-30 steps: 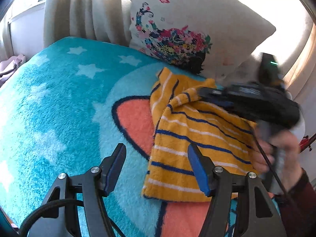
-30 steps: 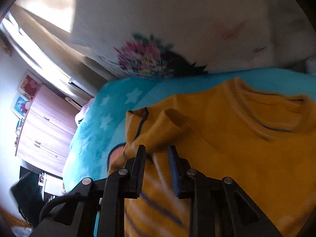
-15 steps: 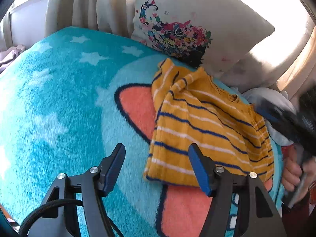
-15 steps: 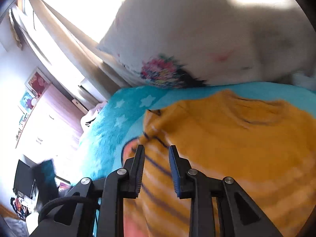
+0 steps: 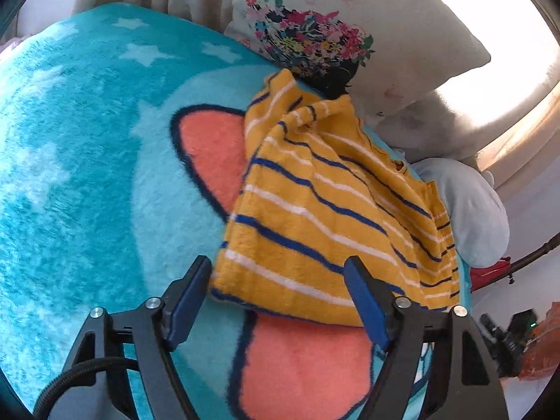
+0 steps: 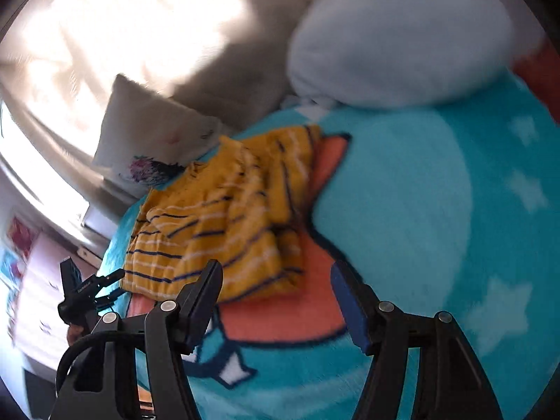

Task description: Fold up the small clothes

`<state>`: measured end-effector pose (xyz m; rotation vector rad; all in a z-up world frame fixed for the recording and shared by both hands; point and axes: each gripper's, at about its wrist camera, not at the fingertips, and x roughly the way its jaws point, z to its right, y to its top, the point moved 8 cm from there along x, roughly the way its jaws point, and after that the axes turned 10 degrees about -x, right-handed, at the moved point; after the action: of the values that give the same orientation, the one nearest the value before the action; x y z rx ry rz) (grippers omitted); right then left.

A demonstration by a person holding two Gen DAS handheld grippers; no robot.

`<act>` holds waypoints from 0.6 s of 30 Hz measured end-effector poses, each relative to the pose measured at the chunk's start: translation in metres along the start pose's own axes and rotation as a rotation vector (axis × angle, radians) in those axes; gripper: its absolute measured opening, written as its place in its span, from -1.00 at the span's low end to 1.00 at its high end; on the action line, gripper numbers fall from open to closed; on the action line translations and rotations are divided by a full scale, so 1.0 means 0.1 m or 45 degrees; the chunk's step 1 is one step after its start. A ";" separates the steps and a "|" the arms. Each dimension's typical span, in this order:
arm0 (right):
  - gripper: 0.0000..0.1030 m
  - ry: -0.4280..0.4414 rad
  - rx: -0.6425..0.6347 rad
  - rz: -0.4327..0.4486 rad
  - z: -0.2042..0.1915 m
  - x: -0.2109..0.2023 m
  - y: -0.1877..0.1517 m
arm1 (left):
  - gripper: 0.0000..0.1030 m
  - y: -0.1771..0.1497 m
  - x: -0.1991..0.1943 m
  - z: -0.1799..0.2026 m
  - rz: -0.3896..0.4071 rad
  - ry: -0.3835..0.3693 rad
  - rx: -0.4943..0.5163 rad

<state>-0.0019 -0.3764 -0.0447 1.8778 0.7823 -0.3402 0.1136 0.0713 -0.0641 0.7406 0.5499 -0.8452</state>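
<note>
Mustard knit with blue and white stripes, the top [image 5: 325, 217] lies folded on the blanket [image 5: 87, 175] of the bed, its far end against the pillow [image 5: 350, 24]. It looks soft, light and limp, likely to sag and slide open if lifted by one layer, so a pinch through all layers at the near hem corner seems best. Left tongs [image 5: 280, 297] have just been opening and straddle that hem, clamping nothing. Right tongs [image 6: 280, 301], also just opened, hang empty beside it.
</note>
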 end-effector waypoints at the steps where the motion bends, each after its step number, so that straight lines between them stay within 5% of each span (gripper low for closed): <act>1: 0.34 0.017 0.023 -0.001 0.05 0.01 -0.05 | 0.61 0.00 0.01 0.02 0.008 -0.006 -0.002; 9: 0.42 0.185 0.042 -0.018 -0.20 0.49 -0.08 | 0.96 0.08 0.11 0.11 -0.002 -0.133 -0.078; 12: 0.45 0.173 0.020 0.009 -0.40 0.82 0.00 | 0.93 0.10 0.17 0.18 0.008 -0.138 -0.084; 13: 0.45 0.176 0.018 0.040 -0.43 0.88 0.03 | 0.81 0.09 0.19 0.20 0.023 -0.092 -0.070; 14: 0.45 0.174 0.015 0.051 -0.45 0.91 0.05 | 0.18 0.08 0.21 0.19 0.028 -0.044 -0.067; 15: 0.21 0.166 0.017 0.042 -0.48 0.97 0.07 | -0.68 0.07 0.23 0.17 0.018 0.047 -0.063; 16: -0.55 0.170 0.036 0.016 -0.51 1.03 0.08 | -0.72 0.05 0.27 0.15 -0.031 0.082 -0.084; 17: -0.79 0.182 0.059 -0.020 -0.53 1.09 0.09 | -0.72 0.06 0.25 0.15 -0.035 0.058 -0.122; 18: -0.79 0.196 0.083 -0.038 -0.51 1.10 0.09 | -0.73 0.08 0.20 0.14 -0.029 0.048 -0.148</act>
<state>0.0806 -0.2938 -0.0770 1.9725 0.9125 -0.2440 0.1331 0.0548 -0.0670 0.6457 0.6371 -0.8146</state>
